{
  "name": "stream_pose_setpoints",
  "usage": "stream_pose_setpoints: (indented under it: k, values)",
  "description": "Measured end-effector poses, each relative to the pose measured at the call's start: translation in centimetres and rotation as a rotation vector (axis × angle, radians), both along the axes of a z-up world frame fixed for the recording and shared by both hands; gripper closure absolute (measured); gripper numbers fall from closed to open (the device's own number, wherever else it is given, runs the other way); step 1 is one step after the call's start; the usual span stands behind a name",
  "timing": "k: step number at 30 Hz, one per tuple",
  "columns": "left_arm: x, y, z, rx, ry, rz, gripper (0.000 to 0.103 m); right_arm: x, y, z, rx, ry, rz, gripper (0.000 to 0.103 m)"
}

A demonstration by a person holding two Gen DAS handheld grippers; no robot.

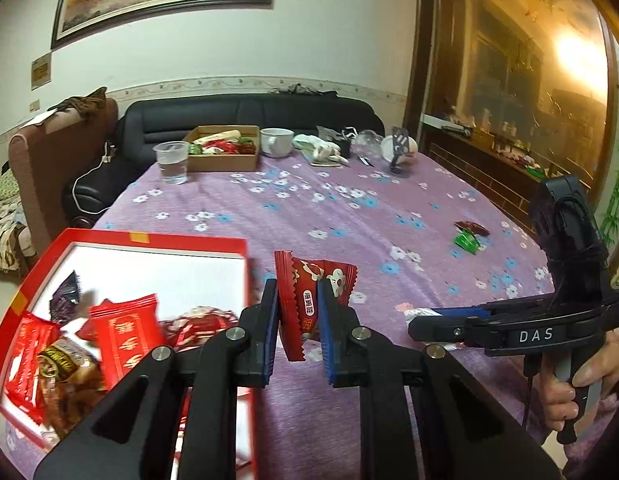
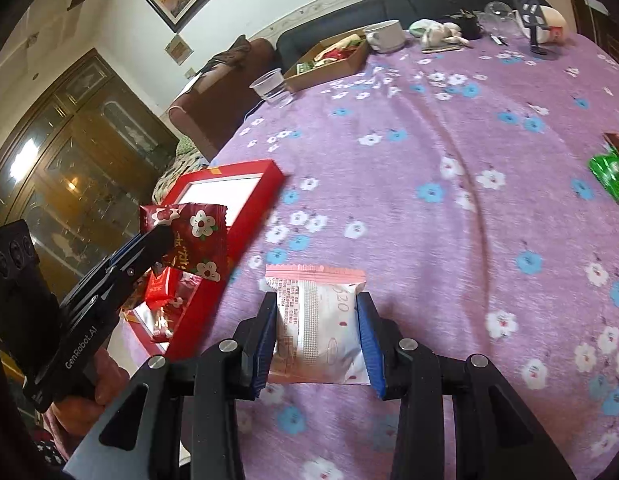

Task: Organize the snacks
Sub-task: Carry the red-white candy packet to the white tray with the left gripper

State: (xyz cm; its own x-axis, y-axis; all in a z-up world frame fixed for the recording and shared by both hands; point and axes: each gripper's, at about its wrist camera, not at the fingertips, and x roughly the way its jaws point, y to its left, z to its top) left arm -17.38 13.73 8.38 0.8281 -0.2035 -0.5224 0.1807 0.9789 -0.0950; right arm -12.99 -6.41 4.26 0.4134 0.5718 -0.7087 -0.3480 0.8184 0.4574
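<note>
Left gripper [image 1: 297,320] clamped on a crinkled red flower-print snack packet [image 1: 309,300] just beside the red tray [image 1: 157,240], right gripper [image 2: 317,328] pinching a white pink-edged packet [image 2: 317,320] over the purple floral tablecloth [image 2: 429,160], green packet [image 2: 609,170] farther off.

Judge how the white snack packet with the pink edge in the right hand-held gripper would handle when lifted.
The white snack packet looks puffed, so probably light. Its thin wrapper would likely crumple under a hard squeeze. The film seems glossy, so it might slip between the right hand-held gripper fingers.
</note>
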Motion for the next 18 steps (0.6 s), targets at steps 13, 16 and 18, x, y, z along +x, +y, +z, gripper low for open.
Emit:
stream_pose_setpoints:
  k: [13, 16, 18]
  values:
    - [-1.1, 5.4, 0.7, -0.041, -0.023, 0.115, 0.087, 1.1, 5.7, 1.7, 0.029, -0.023, 0.055, 0.064]
    - [-1.5, 6.8, 1.0, -0.05, -0.035, 0.148, 0.087, 1.3, 6.7, 1.9, 0.037, -0.023, 0.062, 0.064]
    - [-1.7, 7.8, 1.1, -0.054, -0.038, 0.169, 0.087, 1.4, 7.4, 2.1, 0.039, -0.025, 0.067, 0.064]
